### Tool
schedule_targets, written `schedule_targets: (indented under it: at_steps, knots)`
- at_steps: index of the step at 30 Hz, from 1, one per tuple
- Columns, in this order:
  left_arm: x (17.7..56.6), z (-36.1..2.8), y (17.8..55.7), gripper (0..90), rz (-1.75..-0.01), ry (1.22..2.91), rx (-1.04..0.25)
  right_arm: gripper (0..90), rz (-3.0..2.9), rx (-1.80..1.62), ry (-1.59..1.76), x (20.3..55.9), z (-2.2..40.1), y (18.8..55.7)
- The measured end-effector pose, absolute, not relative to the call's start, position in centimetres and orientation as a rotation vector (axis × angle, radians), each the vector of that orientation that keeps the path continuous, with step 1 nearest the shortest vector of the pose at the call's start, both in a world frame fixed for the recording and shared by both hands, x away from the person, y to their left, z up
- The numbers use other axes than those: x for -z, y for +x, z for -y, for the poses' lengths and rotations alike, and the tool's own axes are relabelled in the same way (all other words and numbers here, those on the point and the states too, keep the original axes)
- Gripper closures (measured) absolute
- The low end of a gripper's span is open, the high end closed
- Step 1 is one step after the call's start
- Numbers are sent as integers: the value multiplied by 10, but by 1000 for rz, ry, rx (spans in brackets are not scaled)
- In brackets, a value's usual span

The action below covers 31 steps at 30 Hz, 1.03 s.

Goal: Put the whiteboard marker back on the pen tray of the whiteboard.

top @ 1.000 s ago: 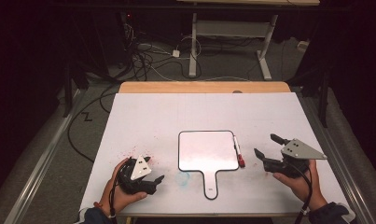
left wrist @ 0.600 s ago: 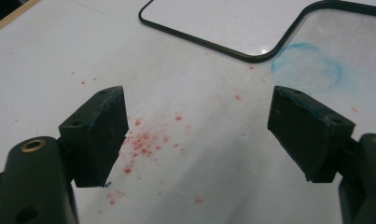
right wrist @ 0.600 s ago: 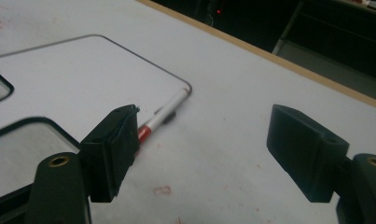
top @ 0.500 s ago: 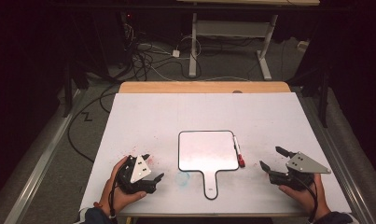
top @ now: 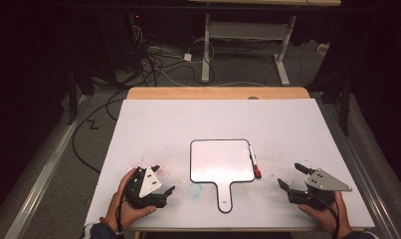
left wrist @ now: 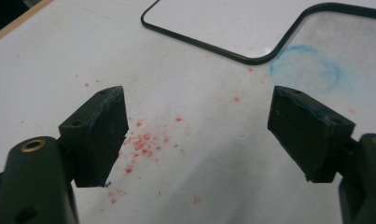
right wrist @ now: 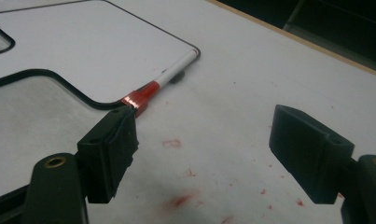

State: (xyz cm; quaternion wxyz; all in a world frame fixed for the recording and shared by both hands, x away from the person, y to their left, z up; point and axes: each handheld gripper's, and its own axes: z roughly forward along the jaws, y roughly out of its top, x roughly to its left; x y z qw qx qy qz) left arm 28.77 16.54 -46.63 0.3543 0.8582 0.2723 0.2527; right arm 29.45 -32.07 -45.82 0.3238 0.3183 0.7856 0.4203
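Note:
A small paddle-shaped whiteboard (top: 221, 160) with a black rim lies at the table's middle, handle toward me. A white marker with a red cap (top: 254, 162) lies along its right edge. The marker (right wrist: 160, 87) and board (right wrist: 83, 51) are also ahead in the right gripper view. My left gripper (top: 164, 180) rests at the front left, open and empty, left of the board's handle. My right gripper (top: 290, 177) stands open and empty at the front right, a short way right of the marker. In the left gripper view the board's corner (left wrist: 251, 58) lies ahead.
The white table sheet (top: 188, 124) carries red ink specks (left wrist: 143, 140) and a faint blue ring (left wrist: 306, 71) near the left gripper. Red smears (right wrist: 181, 200) lie under the right gripper. A wooden table edge (top: 218, 93) runs at the back, with cables and desk legs beyond.
My right gripper has moved back toward the table's front edge and slightly right, staying open. The left gripper has hardly moved.

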Motion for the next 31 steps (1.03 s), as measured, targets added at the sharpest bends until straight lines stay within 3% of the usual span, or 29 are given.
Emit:
schedule_targets:
  at_steps: [31]
  knots:
    - [468,-163,295,191,-691,2245,-640,235,-2032,-1102,848,455,321,295]
